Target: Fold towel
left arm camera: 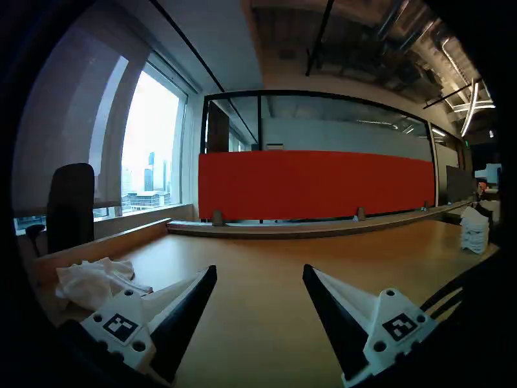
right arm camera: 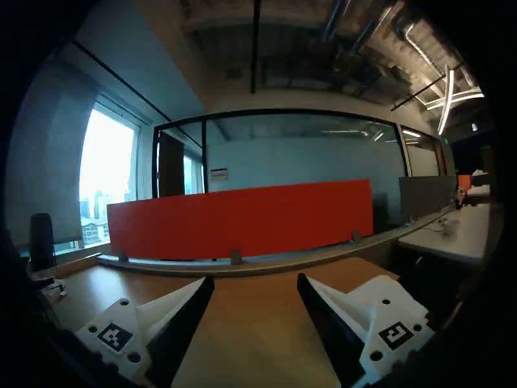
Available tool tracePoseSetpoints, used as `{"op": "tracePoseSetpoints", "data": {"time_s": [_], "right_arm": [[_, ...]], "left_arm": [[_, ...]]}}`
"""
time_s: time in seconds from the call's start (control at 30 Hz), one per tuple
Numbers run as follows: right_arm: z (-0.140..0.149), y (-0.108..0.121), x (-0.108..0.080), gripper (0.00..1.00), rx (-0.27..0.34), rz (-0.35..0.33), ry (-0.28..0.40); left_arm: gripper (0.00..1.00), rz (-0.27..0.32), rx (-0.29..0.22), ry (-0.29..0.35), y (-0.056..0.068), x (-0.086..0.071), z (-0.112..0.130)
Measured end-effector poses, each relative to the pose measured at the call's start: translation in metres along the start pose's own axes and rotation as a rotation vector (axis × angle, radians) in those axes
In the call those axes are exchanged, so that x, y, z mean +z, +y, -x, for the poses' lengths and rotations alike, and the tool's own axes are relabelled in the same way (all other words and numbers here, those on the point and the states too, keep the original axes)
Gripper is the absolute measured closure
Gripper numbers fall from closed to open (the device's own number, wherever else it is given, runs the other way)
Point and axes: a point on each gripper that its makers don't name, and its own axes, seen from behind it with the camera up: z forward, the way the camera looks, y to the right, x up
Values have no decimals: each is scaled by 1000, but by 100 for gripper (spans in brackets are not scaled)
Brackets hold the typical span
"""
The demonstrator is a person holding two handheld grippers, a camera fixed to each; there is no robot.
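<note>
The left gripper (left arm camera: 258, 268) and right gripper (right arm camera: 254, 279) both hang over the desk (left arm camera: 271, 252) with fingers spread wide, and the crumpled white towel (left arm camera: 90, 281) sits by the desk's left edge, just outside the left gripper's left finger.

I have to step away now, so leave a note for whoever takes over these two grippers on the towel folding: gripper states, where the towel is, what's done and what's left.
Left gripper: open, holding nothing, above the desk.
Right gripper: open, holding nothing, above the same wooden top.
Towel: a crumpled white heap on the desk, just beyond the left gripper's left-hand finger and touched by neither gripper.
White stack: at the far right edge in the left gripper view; too small to tell what it is.
Done: no fold yet.
Left: grasp the towel, spread it flat, then fold it.
</note>
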Motion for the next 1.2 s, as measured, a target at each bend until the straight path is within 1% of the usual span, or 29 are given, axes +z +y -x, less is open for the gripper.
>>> {"op": "tracePoseSetpoints", "data": {"time_s": [0.2, 0.3, 0.5, 0.87, 1.2], "right_arm": [[29, 6, 1, 0, -32, 0, -8], [40, 8, 2, 0, -34, -1, -9], [62, 15, 1, 0, -19, 1, -18], [88, 18, 3, 1, -37, -9, -32], [97, 15, 5, 1, -56, -24, -38]], "left_arm": [[1, 0, -1, 0, 0, 0, 1], [1, 0, 0, 0, 0, 0, 1], [1, 0, 0, 0, 0, 0, 1], [1, 0, 0, 1, 0, 0, 2], [1, 0, 0, 1, 1, 0, 2]]}}
